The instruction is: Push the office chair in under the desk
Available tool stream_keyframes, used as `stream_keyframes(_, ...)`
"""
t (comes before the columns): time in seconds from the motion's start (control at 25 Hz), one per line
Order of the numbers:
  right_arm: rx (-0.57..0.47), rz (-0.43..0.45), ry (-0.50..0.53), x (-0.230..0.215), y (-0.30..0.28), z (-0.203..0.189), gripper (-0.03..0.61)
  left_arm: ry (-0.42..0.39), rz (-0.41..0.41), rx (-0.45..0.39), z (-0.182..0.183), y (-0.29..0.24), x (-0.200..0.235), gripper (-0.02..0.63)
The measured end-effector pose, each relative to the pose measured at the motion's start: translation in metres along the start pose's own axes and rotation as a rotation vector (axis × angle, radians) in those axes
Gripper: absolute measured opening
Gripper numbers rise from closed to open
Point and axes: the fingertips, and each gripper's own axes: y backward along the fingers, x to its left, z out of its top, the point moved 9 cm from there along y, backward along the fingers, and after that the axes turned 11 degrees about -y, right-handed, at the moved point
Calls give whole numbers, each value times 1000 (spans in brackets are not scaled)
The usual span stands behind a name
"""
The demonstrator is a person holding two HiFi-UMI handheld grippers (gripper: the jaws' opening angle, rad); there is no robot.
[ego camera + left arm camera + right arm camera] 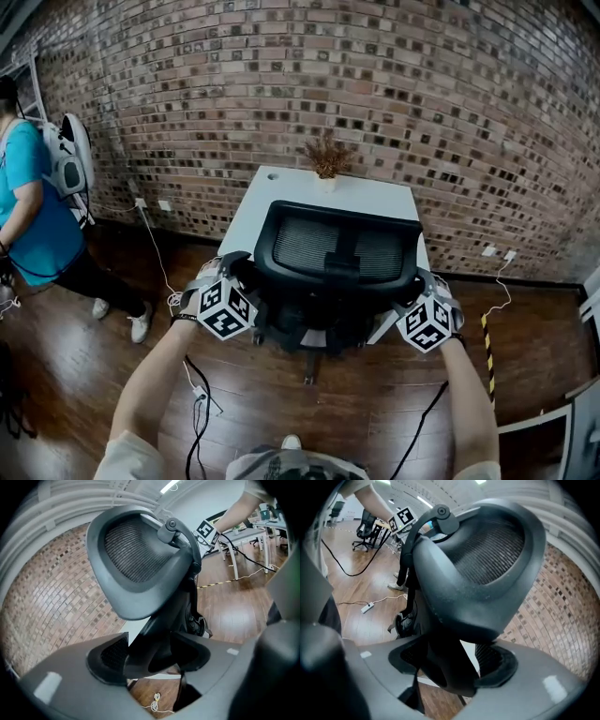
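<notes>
The black mesh office chair [337,248] stands with its back at the near edge of the white desk [281,192], its seat hidden beneath. My left gripper [234,281] is at the left side of the chair's back. In the left gripper view its jaws [154,660] are closed on the black back frame [164,644], which fills the gap between the pads. My right gripper [419,302] is at the right side. Its jaws [452,663] stand wide around the frame [440,663], with a sliver of white desk showing beside the right pad.
A dried plant [328,157] stands at the desk's far edge against the brick wall [422,112]. A person in a blue shirt [33,216] stands at the left. Cables [199,394] lie on the wooden floor, and yellow-black tape [487,352] marks it at the right.
</notes>
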Motion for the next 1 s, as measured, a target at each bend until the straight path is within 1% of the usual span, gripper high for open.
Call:
stream_keyframes(0.12, -27, -35, -38, 6, 15, 0, 299, 34, 32, 3, -2, 11, -8, 293)
stream_keyframes(0.28, -58, -64, -109, 14, 42, 4, 299, 97, 70, -7, 5, 31, -18, 232)
stream_keyframes(0.4, -87, -59, -146, 27, 60, 5, 297, 120, 86, -23, 16, 46, -32, 207)
stream_keyframes(0.6, -135, -54, -154, 55, 86, 6, 255, 154, 112, -60, 34, 65, -59, 166)
stream_keyframes(0.8, -200, -46, -219, 75, 126, 8, 215, 230, 137, -122, 62, 94, -83, 135)
stream_keyframes(1.0, -264, -36, -277, 97, 164, 11, 171, 301, 132, -195, 91, 126, -111, 106)
